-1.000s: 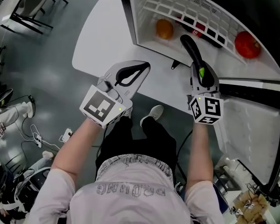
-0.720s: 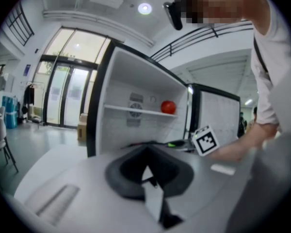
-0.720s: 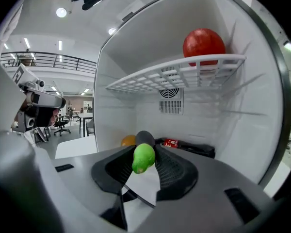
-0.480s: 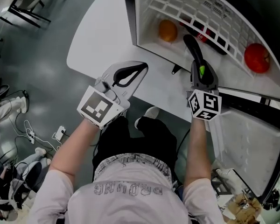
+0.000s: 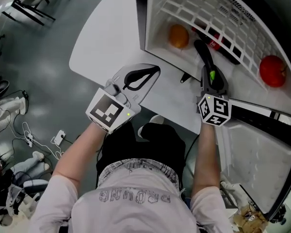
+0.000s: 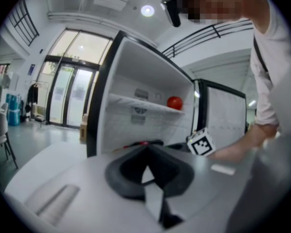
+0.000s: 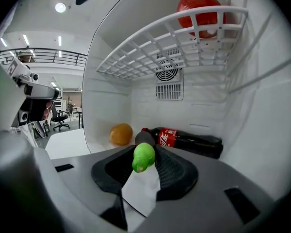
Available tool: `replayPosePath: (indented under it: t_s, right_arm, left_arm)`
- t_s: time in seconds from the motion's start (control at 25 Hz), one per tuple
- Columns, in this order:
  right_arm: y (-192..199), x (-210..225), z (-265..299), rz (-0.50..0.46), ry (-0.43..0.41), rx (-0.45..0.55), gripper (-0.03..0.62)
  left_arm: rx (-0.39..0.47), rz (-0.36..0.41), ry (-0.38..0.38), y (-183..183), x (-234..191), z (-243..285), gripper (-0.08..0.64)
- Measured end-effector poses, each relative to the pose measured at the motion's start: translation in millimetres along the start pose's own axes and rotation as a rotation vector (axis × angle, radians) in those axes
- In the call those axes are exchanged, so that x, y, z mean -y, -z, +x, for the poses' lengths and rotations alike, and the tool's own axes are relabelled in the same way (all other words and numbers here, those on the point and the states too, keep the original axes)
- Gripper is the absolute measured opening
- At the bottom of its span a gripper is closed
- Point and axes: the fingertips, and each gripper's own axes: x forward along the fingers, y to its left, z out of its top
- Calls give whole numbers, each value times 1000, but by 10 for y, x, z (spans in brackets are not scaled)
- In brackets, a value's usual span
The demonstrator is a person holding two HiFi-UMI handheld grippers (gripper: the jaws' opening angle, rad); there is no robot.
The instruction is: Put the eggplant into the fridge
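Observation:
The eggplant [image 5: 204, 52] is dark with a green stem end [image 7: 143, 157]. My right gripper [image 5: 210, 73] is shut on it near the stem. Its dark body [image 7: 144, 139] points into the open fridge [image 5: 153, 18], low over the bottom compartment's floor. In the right gripper view the eggplant's tip lies between an orange [image 7: 121, 134] and a cola bottle [image 7: 184, 141]. My left gripper [image 5: 154, 71] hangs over the white table [image 5: 106, 38] left of the fridge. Its jaws [image 6: 148, 149] meet at the tips with nothing between them.
A white wire shelf [image 7: 150, 47] spans the fridge above the eggplant, with a red fruit [image 7: 201, 6] on it. The orange [image 5: 178, 36] and bottle [image 5: 220, 46] lie at the back of the floor. The fridge door [image 5: 252, 149] stands open at the right.
Both grippers have sunk a little. The right one has kept its hold on the eggplant and carried it lower inside the fridge opening. The left one stays shut and empty.

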Motion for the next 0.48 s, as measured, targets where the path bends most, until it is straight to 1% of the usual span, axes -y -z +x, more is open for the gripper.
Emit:
replayPosePath:
  t_s: [0.32, 0.48]
  right_arm:
    - [124, 25, 97, -16, -7, -41, 118]
    - [195, 55, 137, -39, 1, -83, 120]
  left_arm:
    - [9, -7, -12, 71, -18, 43, 9]
    - [14, -10, -19, 67, -12, 46, 8]
